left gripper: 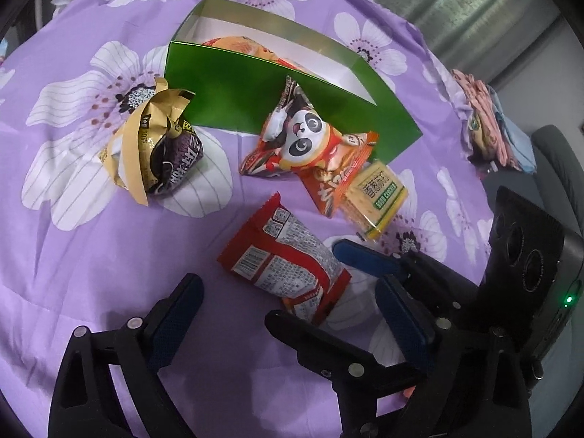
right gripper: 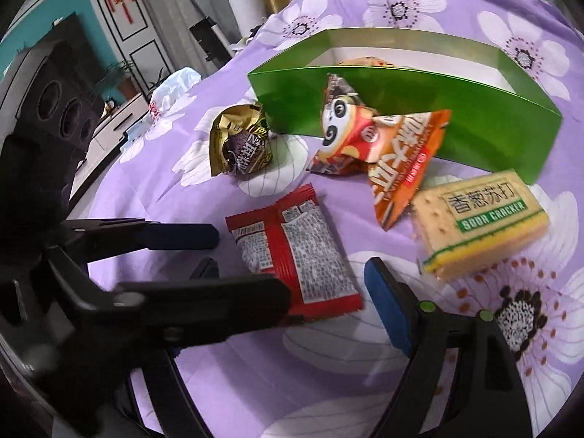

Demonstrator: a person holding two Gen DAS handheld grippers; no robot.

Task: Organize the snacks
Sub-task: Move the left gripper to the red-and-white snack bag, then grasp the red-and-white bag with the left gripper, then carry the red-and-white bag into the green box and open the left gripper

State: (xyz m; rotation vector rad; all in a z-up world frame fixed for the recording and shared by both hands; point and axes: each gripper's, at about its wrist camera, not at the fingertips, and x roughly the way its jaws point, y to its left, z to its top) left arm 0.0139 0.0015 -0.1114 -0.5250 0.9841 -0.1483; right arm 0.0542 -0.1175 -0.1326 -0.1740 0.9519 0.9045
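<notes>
Red snack packet [right gripper: 292, 252] lies back side up on the purple flowered cloth [right gripper: 365, 383], between the fingers of both grippers.

From the right wrist view, the right gripper [right gripper: 328, 292] is spread wide around the near end of the packet and holds nothing; its left finger seems to overlap the packet's corner, but I cannot tell if it touches. The left gripper [left gripper: 233, 314] is also wide open and empty, low over the cloth, with the packet [left gripper: 284, 259] at its right finger. Just beyond the packet lie a soda cracker pack [right gripper: 481, 222], an orange snack bag [right gripper: 405, 179], a panda snack bag [right gripper: 346, 127] and a gold wrapped snack [right gripper: 241, 142]. The panda bag leans on the green box [right gripper: 419, 116], which has one snack inside. Bare cloth shows left of the packet.
</notes>
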